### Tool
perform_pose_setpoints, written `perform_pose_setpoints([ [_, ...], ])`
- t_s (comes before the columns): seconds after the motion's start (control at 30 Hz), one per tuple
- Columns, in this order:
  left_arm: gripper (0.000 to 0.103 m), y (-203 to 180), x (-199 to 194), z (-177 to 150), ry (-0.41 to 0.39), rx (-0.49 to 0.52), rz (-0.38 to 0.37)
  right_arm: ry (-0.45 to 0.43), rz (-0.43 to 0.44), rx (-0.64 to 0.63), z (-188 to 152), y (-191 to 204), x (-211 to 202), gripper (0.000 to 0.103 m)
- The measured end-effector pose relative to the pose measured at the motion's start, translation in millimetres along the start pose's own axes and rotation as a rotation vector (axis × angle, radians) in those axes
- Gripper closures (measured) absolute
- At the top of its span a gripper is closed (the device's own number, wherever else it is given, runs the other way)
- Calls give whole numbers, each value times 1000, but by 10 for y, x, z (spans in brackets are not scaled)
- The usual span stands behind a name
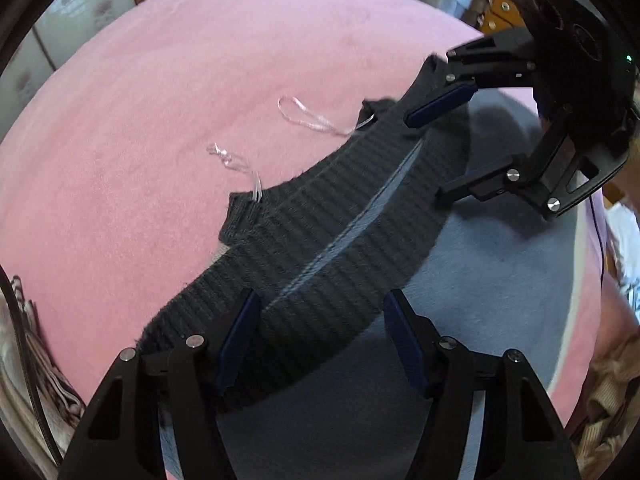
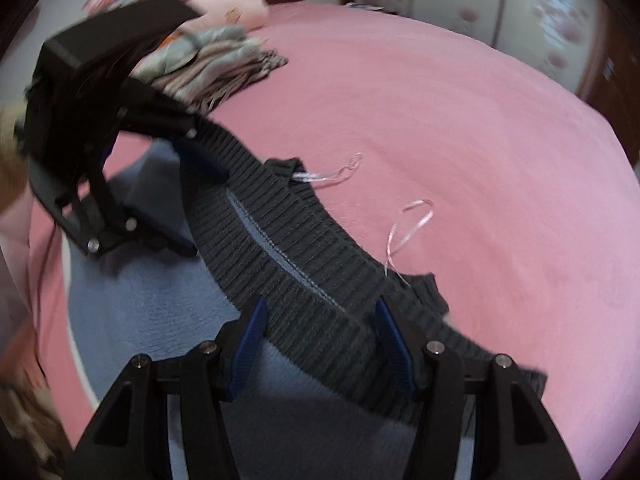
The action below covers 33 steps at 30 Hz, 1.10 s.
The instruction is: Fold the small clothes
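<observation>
A light blue knit garment [image 1: 460,300] [image 2: 152,312] lies on a pink bedspread [image 1: 160,120]. Its dark grey ribbed band [image 1: 340,240] [image 2: 312,280], with a thin pale blue stripe, stretches between both grippers. My left gripper [image 1: 320,300] [image 2: 208,210] straddles one end of the band across its width, and both blue pads touch its edges. At the other end, my right gripper [image 2: 320,304] [image 1: 424,158] holds the band the same way. Two clear ribbon loops [image 1: 308,118] [image 2: 412,220] trail from the band onto the bedspread.
A pile of folded striped and patterned clothes [image 2: 224,60] sits at the bed's far side, and striped fabric [image 1: 40,360] lies at the left edge. Beige cloth [image 1: 612,400] lies beside the bed. Wardrobe doors with flower prints [image 2: 480,0] stand behind.
</observation>
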<state>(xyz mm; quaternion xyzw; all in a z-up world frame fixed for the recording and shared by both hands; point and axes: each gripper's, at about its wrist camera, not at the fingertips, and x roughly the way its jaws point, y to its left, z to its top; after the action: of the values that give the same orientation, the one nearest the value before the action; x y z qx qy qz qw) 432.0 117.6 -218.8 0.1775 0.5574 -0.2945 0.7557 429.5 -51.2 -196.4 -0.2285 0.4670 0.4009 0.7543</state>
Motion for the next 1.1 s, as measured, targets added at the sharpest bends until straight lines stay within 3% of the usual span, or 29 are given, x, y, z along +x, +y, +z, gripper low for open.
perform_pose_setpoints([
  [0.07, 39, 37, 1, 2, 10, 10, -26, 24, 5, -30, 42, 36, 72, 50],
  [0.1, 39, 52, -4, -3, 13, 17, -35, 38, 28, -48, 58, 54, 104, 57],
  [0.13, 41, 69, -5, -13, 19, 26, -43, 48, 49, -59, 67, 65, 117, 70],
  [0.17, 49, 74, -11, -20, 23, 34, -50, 54, 61, -75, 74, 75, 130, 80],
  [0.23, 65, 73, -45, -36, 23, 47, -65, 60, 51, -115, 81, 113, 134, 89],
  [0.27, 78, 59, -57, -30, 20, 55, -62, 60, 38, -133, 82, 141, 137, 91],
  [0.33, 83, 34, -123, -48, 5, 82, -24, 51, 0, -133, 103, 162, 143, 93],
  [0.43, 86, 11, -187, -36, -42, 84, 57, -9, -82, -115, 160, 149, 103, 94],
  [0.57, 86, 138, -299, -43, -114, 5, 148, -72, -184, -42, 244, 36, 121, 94],
  [0.77, 86, 358, -263, -60, -127, -112, 349, -50, -268, -9, 222, -38, 296, 93],
  [0.83, 86, 448, -330, -74, -143, -176, 375, -54, -266, 39, 207, -92, 285, 92],
  [0.97, 86, 467, -567, -116, -228, -296, 419, -147, -263, 192, 193, -207, -61, 76],
  [1.1, 82, 278, -877, -190, -306, -423, 426, -223, -212, 373, 61, -241, -446, 75],
])
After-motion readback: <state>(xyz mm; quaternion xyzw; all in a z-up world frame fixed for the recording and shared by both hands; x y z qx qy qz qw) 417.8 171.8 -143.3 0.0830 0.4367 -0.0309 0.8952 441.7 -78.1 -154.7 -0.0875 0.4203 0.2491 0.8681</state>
